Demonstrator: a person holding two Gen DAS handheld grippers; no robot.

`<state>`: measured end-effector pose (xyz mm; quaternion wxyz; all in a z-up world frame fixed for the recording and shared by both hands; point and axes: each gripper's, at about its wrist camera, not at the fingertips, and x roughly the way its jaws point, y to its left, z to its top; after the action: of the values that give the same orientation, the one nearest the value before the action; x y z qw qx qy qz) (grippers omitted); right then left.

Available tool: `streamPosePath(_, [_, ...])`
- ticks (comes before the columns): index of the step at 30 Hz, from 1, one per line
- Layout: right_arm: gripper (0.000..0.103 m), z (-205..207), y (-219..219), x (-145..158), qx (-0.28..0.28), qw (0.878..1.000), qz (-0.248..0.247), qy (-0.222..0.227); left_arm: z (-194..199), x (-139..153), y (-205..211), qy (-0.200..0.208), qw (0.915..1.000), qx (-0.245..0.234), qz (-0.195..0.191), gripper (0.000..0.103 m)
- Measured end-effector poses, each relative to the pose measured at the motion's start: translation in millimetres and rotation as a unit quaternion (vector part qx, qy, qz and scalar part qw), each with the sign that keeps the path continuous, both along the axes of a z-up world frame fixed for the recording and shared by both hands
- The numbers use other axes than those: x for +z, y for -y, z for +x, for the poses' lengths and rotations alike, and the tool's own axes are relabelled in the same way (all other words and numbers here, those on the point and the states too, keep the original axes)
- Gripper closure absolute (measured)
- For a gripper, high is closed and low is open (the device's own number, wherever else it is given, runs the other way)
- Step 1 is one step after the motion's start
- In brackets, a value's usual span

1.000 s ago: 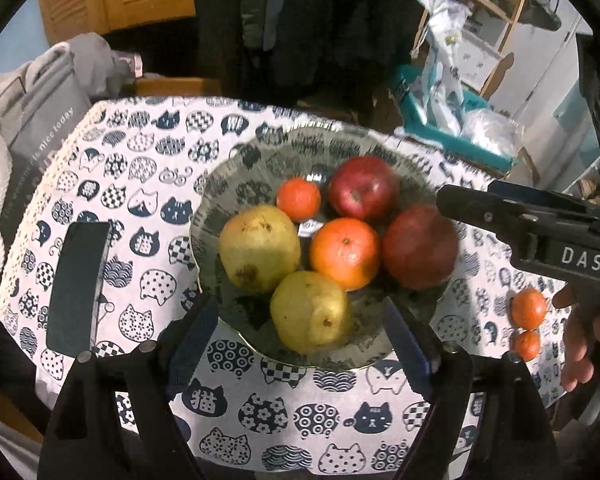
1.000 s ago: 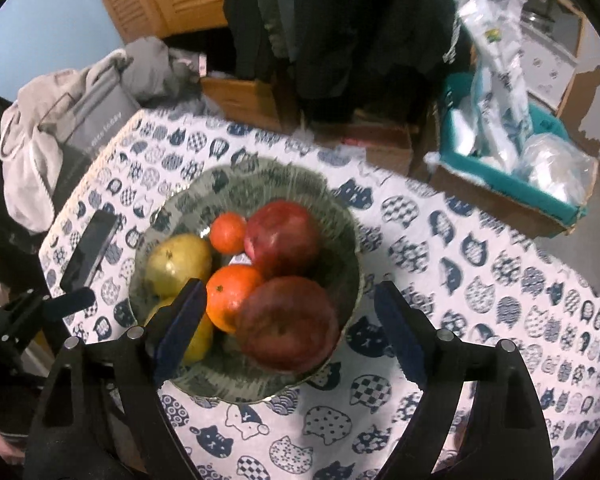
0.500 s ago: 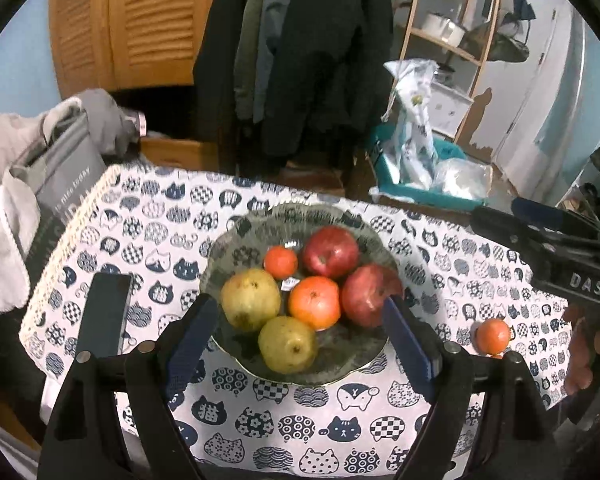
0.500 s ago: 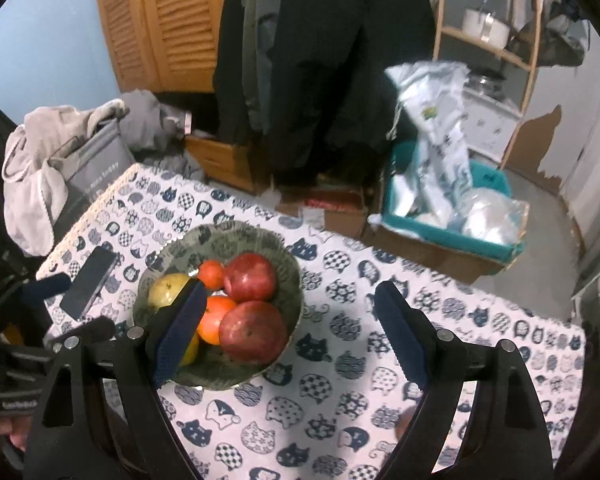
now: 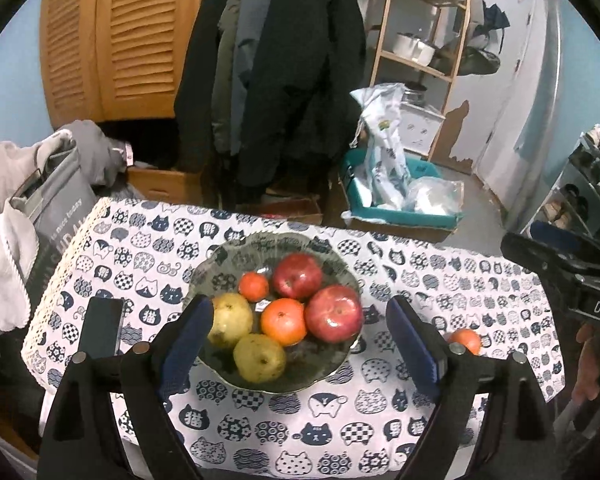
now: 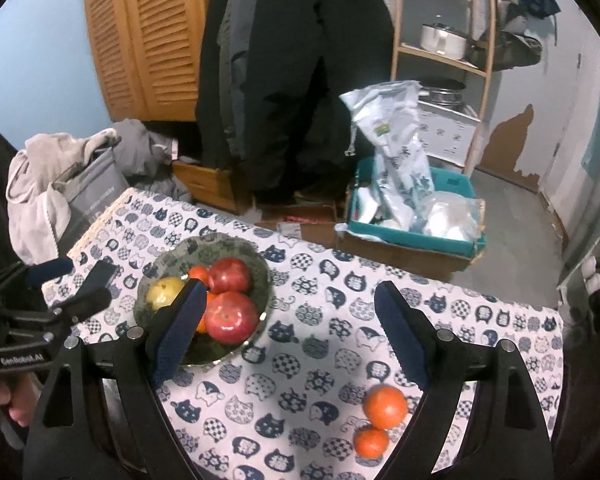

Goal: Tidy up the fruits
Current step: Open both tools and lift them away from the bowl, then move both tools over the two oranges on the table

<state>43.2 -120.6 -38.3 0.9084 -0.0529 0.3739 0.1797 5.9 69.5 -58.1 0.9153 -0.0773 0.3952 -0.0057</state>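
The left wrist view shows a phone [image 5: 100, 326] left of the bowl [image 5: 236, 258], where two pears, two apples and two oranges sit between the left gripper [image 5: 300, 332]'s spread, empty fingers. The right wrist view alone shows two loose oranges [image 6: 385, 401] touching on the tablecloth [image 6: 308, 364], near the right gripper [image 6: 288, 328]'s spread, empty right finger.

Home: hanging coats [image 5: 284, 60], cat-print tablecloth [image 5: 400, 412]
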Motion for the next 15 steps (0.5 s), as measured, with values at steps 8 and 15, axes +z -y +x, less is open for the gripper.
streamPosePath(8, [0.017,-12,41,2,-0.04,0.999,-0.002,0.0,2,7,28,0.005,0.9996,-0.027,-0.001,0.011])
streamPosePath(15, [0.017,-20,74,-5,-0.072,0.997,0.002,-0.012,5,3,62,-0.002,0.9983,-0.058,0.011,0.01])
